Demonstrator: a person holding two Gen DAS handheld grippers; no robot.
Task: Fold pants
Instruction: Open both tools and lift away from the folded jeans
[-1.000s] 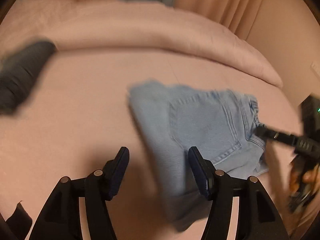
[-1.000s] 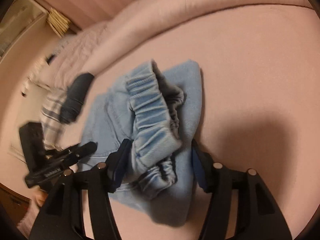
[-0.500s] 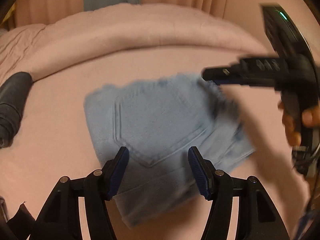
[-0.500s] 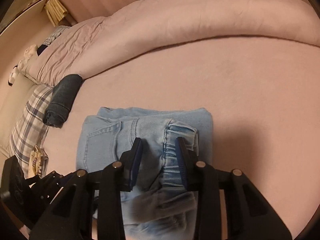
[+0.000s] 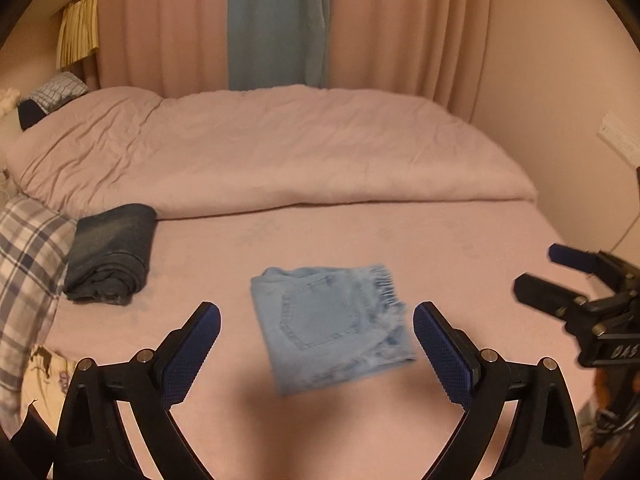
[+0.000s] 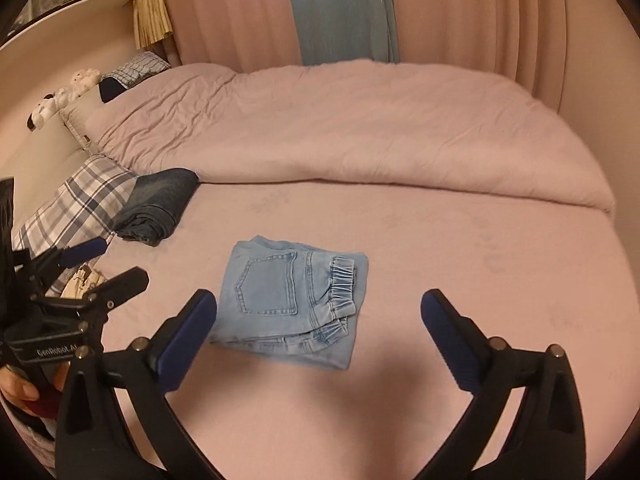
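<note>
The light blue denim pants (image 6: 292, 300) lie folded into a small square on the pink bed sheet (image 6: 460, 248), back pocket up and elastic waistband on the right; they also show in the left wrist view (image 5: 332, 324). My left gripper (image 5: 316, 344) is open and empty, raised above and in front of the pants. My right gripper (image 6: 318, 332) is open and empty, also held back from the pants. Each gripper appears at the edge of the other's view, the right one (image 5: 556, 276) and the left one (image 6: 100, 264).
A rolled dark denim garment (image 5: 110, 254) lies to the left by a plaid pillow (image 5: 24, 264). A bunched pink duvet (image 5: 260, 152) runs along the back, with curtains (image 5: 276, 24) behind it. A wall (image 5: 560, 100) bounds the right side.
Both grippers let go of the pants, opened wide and pulled up and back. The pants now rest folded on the sheet.
</note>
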